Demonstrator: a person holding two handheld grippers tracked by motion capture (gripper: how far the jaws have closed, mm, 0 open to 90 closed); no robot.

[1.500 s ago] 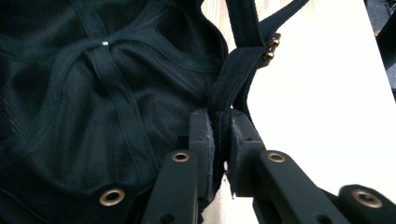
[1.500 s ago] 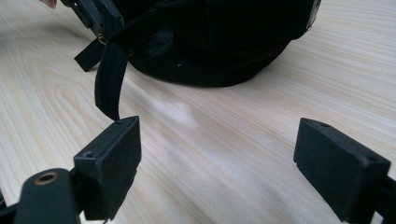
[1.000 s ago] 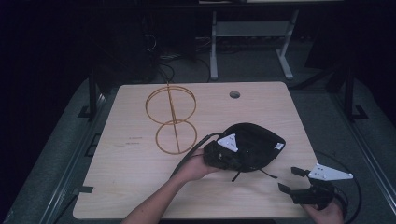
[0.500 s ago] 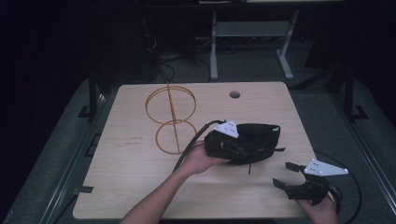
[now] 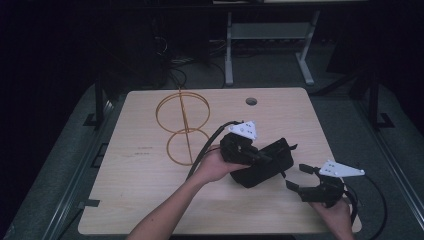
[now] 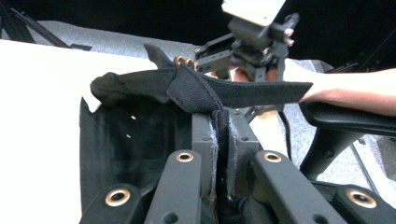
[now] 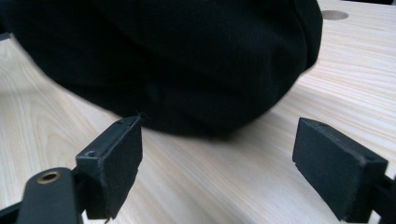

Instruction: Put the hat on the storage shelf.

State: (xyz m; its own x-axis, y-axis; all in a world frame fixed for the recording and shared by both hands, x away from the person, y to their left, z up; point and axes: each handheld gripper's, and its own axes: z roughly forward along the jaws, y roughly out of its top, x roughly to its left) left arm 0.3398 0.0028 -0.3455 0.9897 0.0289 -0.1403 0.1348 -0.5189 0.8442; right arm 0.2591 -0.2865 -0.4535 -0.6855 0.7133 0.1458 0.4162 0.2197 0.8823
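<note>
The left claw (image 5: 255, 155) is clamped on the black cap (image 5: 267, 162), its jaws pinched together on a fold of the fabric. In the left gripper view the cloth runs down between the two jaws, and the cap's strap (image 6: 243, 91) stretches crosswise just beyond them. The cap hangs from this grip, tilted, with its lower edge close to the counter (image 5: 150, 200); whether it touches the wood I cannot tell. The hand (image 5: 215, 167) behind the left claw holds the gripper from the near side, and the cable (image 5: 210, 142) trails off from it toward the wire stand.

The right claw (image 5: 300, 177) stands open, with nothing between its pads (image 7: 119, 161). It sits just beside the cap, on the side away from the left claw, and points at the crown. In the right gripper view the cap (image 7: 177, 60) looms right in front of the spread jaws, its dark round side just past the pad tips, apart from them, with bare counter (image 7: 224, 182) between. The right hand (image 5: 335, 215) grips its gripper near the counter's near edge.

Farther out from the left claw, on the side opposite the right claw, stands a gold wire stand (image 5: 182, 127), two rings on an upright rod. Beyond both claws, near the far edge, is a round hole (image 5: 251, 101) in the counter.
</note>
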